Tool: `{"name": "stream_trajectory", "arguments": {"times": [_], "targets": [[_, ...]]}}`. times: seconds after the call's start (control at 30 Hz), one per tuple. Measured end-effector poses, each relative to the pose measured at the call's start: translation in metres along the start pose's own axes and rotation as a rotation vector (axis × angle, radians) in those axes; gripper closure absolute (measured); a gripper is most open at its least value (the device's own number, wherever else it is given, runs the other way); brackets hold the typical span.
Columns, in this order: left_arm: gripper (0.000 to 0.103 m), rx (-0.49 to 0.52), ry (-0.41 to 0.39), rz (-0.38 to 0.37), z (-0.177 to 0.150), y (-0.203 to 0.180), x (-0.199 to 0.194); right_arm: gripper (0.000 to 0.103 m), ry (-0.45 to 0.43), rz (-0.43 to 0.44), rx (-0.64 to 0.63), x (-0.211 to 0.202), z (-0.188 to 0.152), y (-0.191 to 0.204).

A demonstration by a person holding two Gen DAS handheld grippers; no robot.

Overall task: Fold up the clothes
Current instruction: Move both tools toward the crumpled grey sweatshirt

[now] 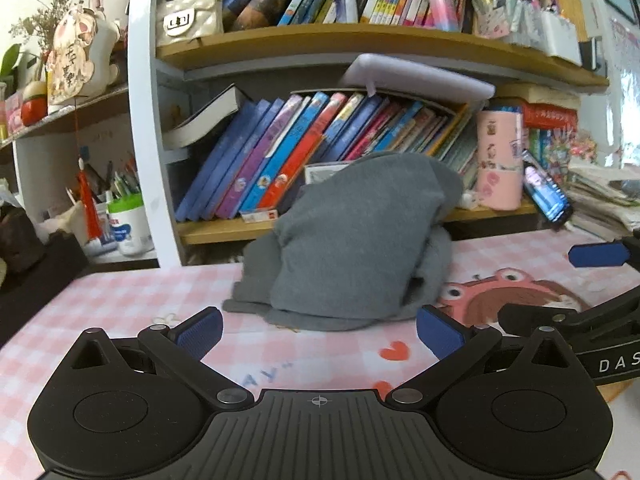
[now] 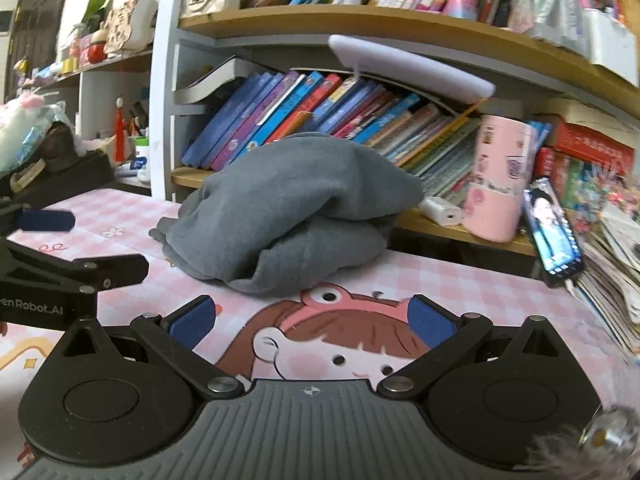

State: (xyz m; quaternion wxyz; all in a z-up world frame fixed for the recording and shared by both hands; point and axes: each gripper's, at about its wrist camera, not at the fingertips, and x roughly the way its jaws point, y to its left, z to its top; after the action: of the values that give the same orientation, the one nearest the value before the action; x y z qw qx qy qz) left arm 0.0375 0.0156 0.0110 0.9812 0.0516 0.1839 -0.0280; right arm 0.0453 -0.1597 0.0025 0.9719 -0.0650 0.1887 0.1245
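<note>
A grey garment (image 1: 352, 240) lies in a bunched heap on the pink checked table mat (image 1: 120, 304), leaning against the bookshelf. In the right wrist view the grey garment (image 2: 292, 212) sits ahead and slightly left. My left gripper (image 1: 320, 332) stands open just short of the heap's front edge, with nothing between its blue pads. My right gripper (image 2: 312, 320) is open too, over the cartoon print, a little behind the cloth. Each gripper shows at the side of the other's view: the right gripper (image 1: 592, 280) and the left gripper (image 2: 60, 248).
A bookshelf (image 1: 340, 44) full of leaning books stands right behind the garment. A pink cup (image 2: 500, 184), a white charger (image 2: 442, 210) and a lit phone (image 2: 554, 232) sit at the right. Stacked papers (image 2: 616, 264) lie far right; a pen pot (image 1: 128, 224) is at the left.
</note>
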Motion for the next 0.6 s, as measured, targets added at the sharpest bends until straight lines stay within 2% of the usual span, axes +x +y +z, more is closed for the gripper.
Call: {"name": "stream_trajectory", "arguments": {"times": [0.13,0.23,0.3,0.5,0.6], "targets": [[0.0,-0.037,0.025,0.017,0.005,0.017,0.013,0.0,-0.002,0.03,-0.032,0.022,0.008,0.008],[0.0,-0.088,0.043,0.02,0.006,0.035,0.017,0.0,0.006,0.087,-0.022,0.04,0.017,0.012],[0.0,-0.112,0.048,0.021,0.006,0.045,0.018,0.0,0.007,0.088,-0.04,0.053,0.021,0.02],[0.0,-0.144,0.04,0.023,0.009,0.066,0.013,0.0,0.032,0.105,-0.065,0.082,0.023,0.041],[0.0,-0.114,0.038,0.034,0.01,0.069,0.012,0.0,0.037,0.121,-0.055,0.083,0.022,0.043]]}}
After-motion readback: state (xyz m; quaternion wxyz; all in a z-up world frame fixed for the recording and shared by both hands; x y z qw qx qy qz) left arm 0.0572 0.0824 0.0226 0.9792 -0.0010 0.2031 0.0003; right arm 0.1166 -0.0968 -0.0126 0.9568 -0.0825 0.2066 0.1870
